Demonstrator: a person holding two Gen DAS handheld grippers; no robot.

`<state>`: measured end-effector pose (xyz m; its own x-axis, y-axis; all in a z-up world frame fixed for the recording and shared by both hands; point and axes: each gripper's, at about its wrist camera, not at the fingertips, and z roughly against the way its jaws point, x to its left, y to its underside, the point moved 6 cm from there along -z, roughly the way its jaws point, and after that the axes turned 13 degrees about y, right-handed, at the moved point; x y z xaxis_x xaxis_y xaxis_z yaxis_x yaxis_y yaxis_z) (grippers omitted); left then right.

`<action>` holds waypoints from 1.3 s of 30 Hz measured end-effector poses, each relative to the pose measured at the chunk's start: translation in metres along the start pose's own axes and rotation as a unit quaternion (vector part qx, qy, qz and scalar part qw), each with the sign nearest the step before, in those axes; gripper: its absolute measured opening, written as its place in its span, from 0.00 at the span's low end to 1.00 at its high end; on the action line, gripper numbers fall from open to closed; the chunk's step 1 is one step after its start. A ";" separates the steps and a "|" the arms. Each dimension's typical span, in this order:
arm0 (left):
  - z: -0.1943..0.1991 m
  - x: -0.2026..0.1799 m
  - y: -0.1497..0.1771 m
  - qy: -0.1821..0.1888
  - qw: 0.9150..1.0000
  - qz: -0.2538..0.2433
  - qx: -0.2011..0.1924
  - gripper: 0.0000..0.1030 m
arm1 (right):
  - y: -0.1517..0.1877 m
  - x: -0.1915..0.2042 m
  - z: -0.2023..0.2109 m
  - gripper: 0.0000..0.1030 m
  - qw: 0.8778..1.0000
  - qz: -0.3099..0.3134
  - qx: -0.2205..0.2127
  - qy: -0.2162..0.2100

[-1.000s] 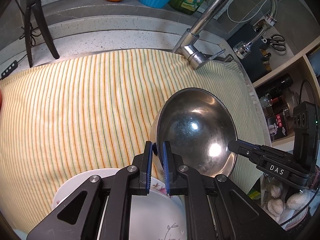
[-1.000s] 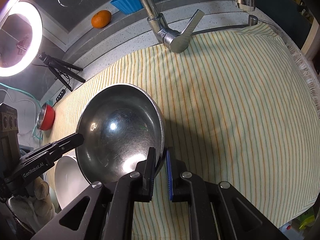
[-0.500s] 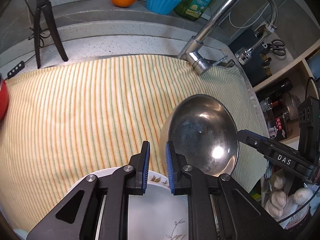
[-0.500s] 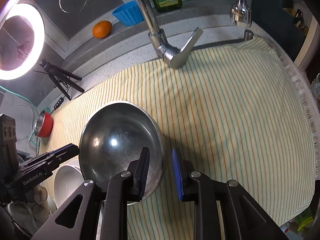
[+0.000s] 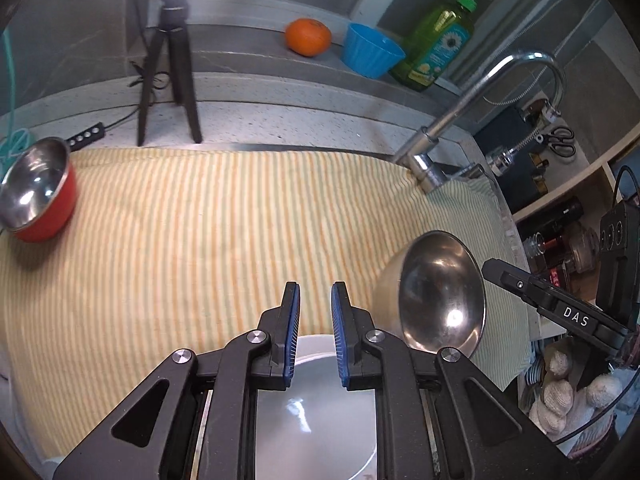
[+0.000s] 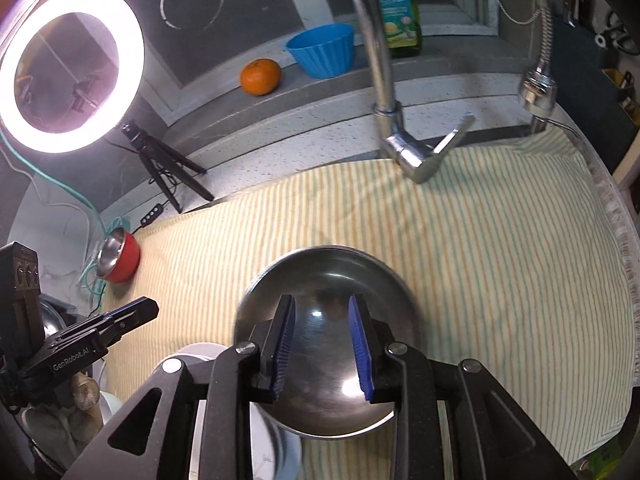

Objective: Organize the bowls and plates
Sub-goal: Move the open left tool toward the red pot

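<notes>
A large steel bowl [image 5: 440, 292] rests on the striped cloth [image 5: 200, 240], free of both grippers. In the right wrist view the bowl [image 6: 328, 360] lies just under my open right gripper [image 6: 322, 344]. My left gripper [image 5: 315, 332] is open and empty, above the rim of a white plate [image 5: 316, 400] near the front edge, left of the bowl. A small red bowl with a steel inside [image 5: 36, 196] sits at the cloth's far left and also shows in the right wrist view [image 6: 118, 256].
A tap [image 5: 472, 120] stands at the back right of the cloth. On the ledge behind are an orange [image 5: 308, 37], a blue cup [image 5: 370, 56] and a green soap bottle [image 5: 440, 44]. A ring light [image 6: 68, 64] on a tripod [image 5: 168, 80] stands back left. Shelves stand at the right.
Both grippers opened, let go of the steel bowl's rim and drew back and up. The bowl now rests on the cloth. The red bowl has come into the left wrist view.
</notes>
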<state>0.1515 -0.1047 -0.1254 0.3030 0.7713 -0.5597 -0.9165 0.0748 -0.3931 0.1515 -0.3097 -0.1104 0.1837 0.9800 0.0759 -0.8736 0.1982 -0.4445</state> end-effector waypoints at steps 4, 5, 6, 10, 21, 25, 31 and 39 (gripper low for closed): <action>0.023 0.020 0.000 -0.011 1.000 0.012 -0.016 0.14 | -0.003 0.023 0.002 0.27 1.000 0.014 -0.001 -0.015; 0.031 0.026 0.001 -0.013 1.000 0.016 -0.020 0.14 | -0.004 0.029 0.003 0.27 1.000 0.017 -0.001 -0.019; 0.039 0.033 0.001 -0.017 0.999 0.021 -0.025 0.14 | -0.006 0.035 0.004 0.27 1.000 0.019 -0.002 -0.024; 0.070 0.060 0.003 -0.031 0.998 0.040 -0.045 0.14 | -0.011 0.058 0.009 0.27 0.998 0.026 -0.002 -0.049; 0.131 0.124 0.005 -0.061 0.989 0.093 -0.100 0.14 | -0.019 0.134 0.017 0.27 0.993 0.073 -0.007 -0.090; 0.144 0.143 0.005 -0.070 0.986 0.103 -0.110 0.14 | -0.018 0.164 0.012 0.27 0.991 0.087 -0.001 -0.106; 0.155 0.173 0.001 -0.079 0.982 0.124 -0.119 0.14 | -0.015 0.208 0.000 0.27 0.987 0.099 0.015 -0.126; 0.156 0.211 -0.009 -0.082 0.980 0.142 -0.113 0.21 | -0.012 0.254 -0.024 0.29 0.984 0.096 0.035 -0.145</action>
<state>0.1828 0.1564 -0.1261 -0.0183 0.8330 -0.5529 -0.8709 -0.2850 -0.4005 0.2190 -0.0632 -0.1069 -0.1145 0.9605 0.2536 -0.9108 0.0004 -0.4128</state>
